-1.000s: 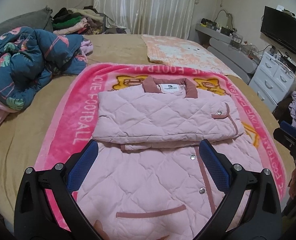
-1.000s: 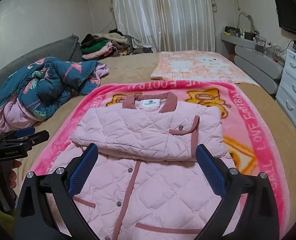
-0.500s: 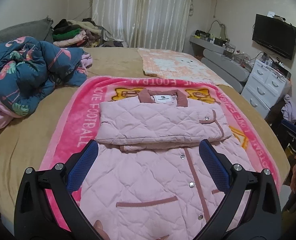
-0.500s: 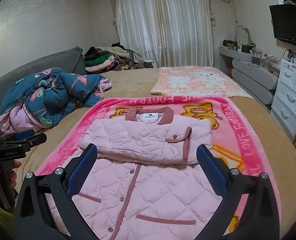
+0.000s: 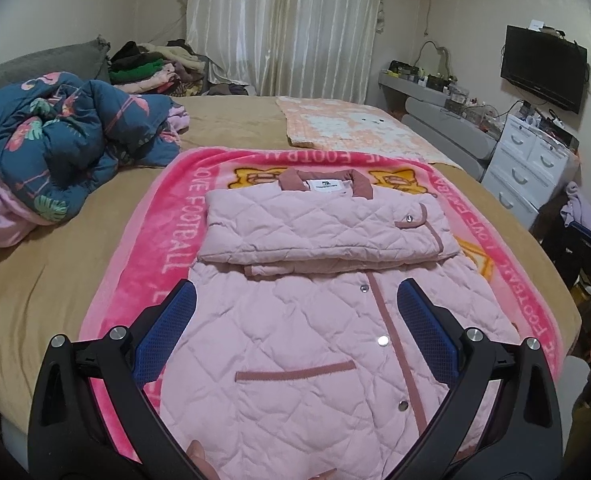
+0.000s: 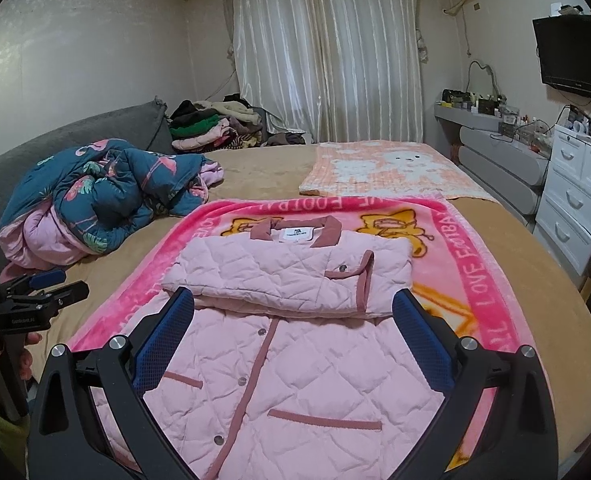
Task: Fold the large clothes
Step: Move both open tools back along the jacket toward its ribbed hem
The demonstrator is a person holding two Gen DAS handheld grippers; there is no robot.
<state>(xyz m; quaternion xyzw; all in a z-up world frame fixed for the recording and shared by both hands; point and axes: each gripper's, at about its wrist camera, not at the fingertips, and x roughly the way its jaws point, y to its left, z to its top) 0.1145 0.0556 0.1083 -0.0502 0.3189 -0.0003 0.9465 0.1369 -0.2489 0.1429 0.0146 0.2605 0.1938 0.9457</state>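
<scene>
Nearest, left gripper (image 5: 295,316) and right gripper (image 6: 293,322), both with blue pads spread wide apart, gripping nothing, hovering above the jacket's near hem. Under them, pink quilted jacket (image 5: 315,340) lying flat on the pink blanket (image 5: 167,240), sleeves folded across its chest below the collar. Left of the jacket, crumpled blue duvet (image 5: 59,140). Beyond the jacket, orange-patterned cloth (image 6: 379,172), possibly a towel. Farthest, white curtains (image 6: 327,52).

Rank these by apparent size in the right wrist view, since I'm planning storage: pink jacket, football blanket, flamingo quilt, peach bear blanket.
1. football blanket
2. pink jacket, though nearness enlarges it
3. flamingo quilt and peach bear blanket look alike; unranked.
</scene>
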